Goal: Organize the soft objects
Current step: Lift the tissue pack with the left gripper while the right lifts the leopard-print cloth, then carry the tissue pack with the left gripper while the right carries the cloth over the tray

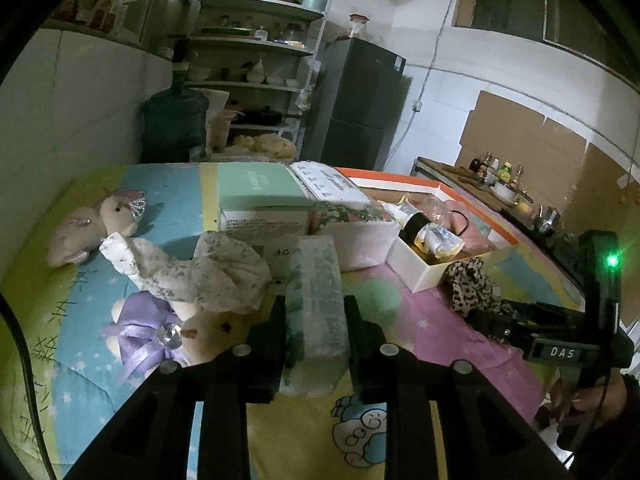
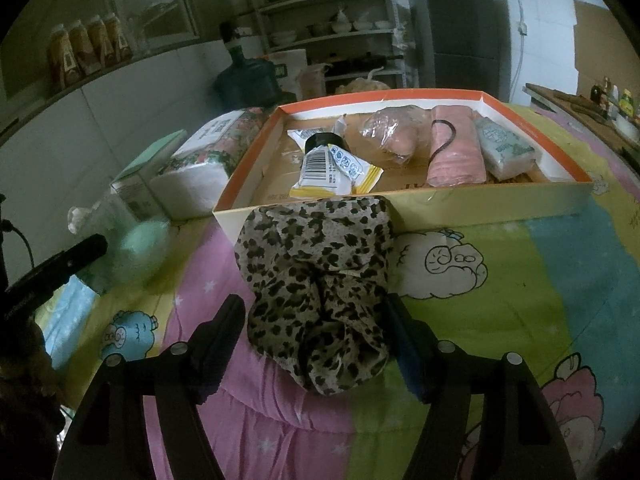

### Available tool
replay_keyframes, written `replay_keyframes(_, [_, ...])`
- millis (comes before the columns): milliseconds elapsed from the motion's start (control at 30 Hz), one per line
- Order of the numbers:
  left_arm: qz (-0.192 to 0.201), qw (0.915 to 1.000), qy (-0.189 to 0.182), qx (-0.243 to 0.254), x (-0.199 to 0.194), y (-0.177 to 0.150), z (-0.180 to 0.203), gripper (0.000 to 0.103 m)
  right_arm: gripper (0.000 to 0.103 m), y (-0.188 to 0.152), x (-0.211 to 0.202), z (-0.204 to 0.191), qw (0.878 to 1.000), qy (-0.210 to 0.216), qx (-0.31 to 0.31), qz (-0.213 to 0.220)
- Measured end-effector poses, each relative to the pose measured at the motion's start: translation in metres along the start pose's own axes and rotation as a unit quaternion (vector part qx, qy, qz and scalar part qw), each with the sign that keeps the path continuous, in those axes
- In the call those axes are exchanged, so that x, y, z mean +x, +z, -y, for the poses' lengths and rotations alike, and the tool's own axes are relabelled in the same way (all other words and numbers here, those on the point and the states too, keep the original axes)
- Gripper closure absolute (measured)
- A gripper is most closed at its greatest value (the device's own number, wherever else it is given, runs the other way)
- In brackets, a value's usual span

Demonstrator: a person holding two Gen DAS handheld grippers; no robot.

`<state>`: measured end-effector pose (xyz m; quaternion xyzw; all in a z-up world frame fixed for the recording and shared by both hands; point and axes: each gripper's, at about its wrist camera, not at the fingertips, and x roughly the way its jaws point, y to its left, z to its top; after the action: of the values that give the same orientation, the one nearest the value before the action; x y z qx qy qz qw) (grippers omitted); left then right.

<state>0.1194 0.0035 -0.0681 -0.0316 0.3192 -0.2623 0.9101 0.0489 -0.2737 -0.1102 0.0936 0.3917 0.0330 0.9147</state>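
the left gripper [image 1: 315, 332] pinches a pack of tissues [image 1: 316, 312] in green-and-white wrap, one of the fingers [image 1: 269, 344] pressed on each long side of it, and the pack stands out forward between them above the quilt [image 1: 400, 304]. the landmark here is the orange-rimmed box [image 2: 404, 204], which lies open on the quilt.

left of the box stand a mint green carton [image 1: 256, 196] and a floral package [image 1: 352, 220], close together. further to the left of the box, past the carton, lie a floral cloth [image 1: 200, 272], a plush toy with a purple bow [image 1: 168, 332] partly under that cloth, and a pale plush rabbit [image 1: 88, 232].

inside the box i see a yellow-and-white snack packet [image 2: 336, 172], a clear bag [image 2: 392, 128], a rolled pink towel [image 2: 454, 152] with a black hair band on it, and a second tissue pack [image 2: 506, 148] at its right end.

just in front of the box, touching its near wall, lies a leopard-print cloth [image 2: 320, 280] in a bunch. the right gripper [image 2: 314, 322] has its fingers spread wide, one on each side of this cloth; whether the pads press on it i cannot tell.
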Motion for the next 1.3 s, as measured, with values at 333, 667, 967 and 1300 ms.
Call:
replay_keyframes(333, [0.000,0.9999,-0.010,-0.006,-0.001,-0.005,-0.002,0.079,0.030,-0.001,0.000,-0.002,1.000,0.004,-0.004,0.000])
replay_keyframes(667, [0.021,0.9997,-0.008,-0.004,-0.010,-0.003,0.003,0.081,0.082,-0.004,-0.006,0.000,1.000,-0.011,-0.006,0.010])
replay_keyframes(967, [0.036,0.9993,-0.009,0.004,-0.020,0.007,0.014,0.081,0.085,0.001,-0.028,-0.003,0.999,-0.006,-0.016,0.041])
replay_keyframes(1300, [0.051,0.9984,-0.010,0.023,-0.026,0.029,0.041,0.081,0.085,0.011,-0.053,0.002,0.997,-0.012,-0.031,0.069])
